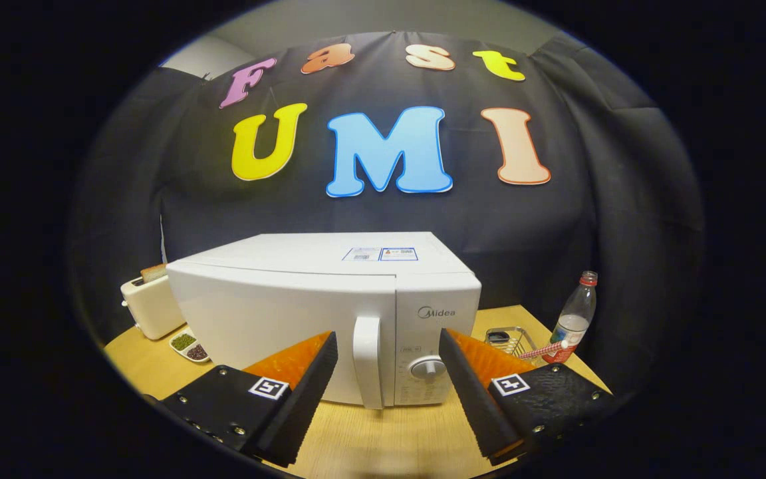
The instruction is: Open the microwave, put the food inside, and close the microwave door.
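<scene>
**Handle dead ahead, door closed, fingers wide apart and empty**

Gripper view:

- Hand-held gripper (388, 346): fingers spread wide, nothing between the pads, nothing gripped. Tips stop short of the microwave front; no contact that I can see.
- Microwave (303, 299) sits on the table (383, 439), door closed. It is straight ahead of the fingers and fills the gap between them.
- Door handle (367, 359): vertical bar at the door's right edge, just left of the control panel. Long axis runs up-down. It lies between the two fingers, slightly nearer the left one. This is the relation that matters: the fingers close sideways, across the bar, so the orientation already suits a grasp. My read: go forward, shift a touch left to centre, then close.
- Dial (427, 367) is just right of the handle, close to the right finger's path. Risk: the right finger could land on the panel or dial instead of slipping behind the bar.
- Hinge looks to be on the left, so the door should swing out toward the gripper and leftward. The table in front is bare wood, with room for the arc.
- Left of the microwave: toaster (150, 306) and a small dish (189, 346), near the left front corner. The open door may sweep near the dish; can't tell clearance.
- Right: wire rack (512, 339) and bottle (574, 316), well clear of the handle.
- Food to load: can't tell which item it is.

Stage: the opening step, not yet begun.
</scene>
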A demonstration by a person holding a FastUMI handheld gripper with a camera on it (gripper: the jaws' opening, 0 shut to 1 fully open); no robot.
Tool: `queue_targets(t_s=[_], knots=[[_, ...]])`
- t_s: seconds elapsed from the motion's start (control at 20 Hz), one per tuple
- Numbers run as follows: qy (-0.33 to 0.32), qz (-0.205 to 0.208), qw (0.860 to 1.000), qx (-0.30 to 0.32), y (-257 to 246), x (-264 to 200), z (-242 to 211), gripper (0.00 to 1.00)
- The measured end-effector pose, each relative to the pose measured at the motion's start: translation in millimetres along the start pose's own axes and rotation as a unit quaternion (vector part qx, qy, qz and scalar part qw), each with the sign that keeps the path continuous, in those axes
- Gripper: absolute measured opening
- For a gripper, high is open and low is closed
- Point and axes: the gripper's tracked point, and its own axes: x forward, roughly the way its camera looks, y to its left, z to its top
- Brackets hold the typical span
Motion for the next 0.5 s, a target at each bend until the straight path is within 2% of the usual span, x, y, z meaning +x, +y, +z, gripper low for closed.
queue_targets(t_s=[0.2,0.25,0.3,0.35,0.5], knots=[[0.023,-0.001,1.0,0.005,3,17,-17,0.94],[0.027,-0.003,1.0,0.007,3,19,-20,0.9],[0.028,-0.004,1.0,0.008,3,21,-21,0.82],[0.031,0.002,0.999,0.012,7,23,-24,0.67],[0.038,0.01,0.999,0.014,11,26,-30,0.65]])
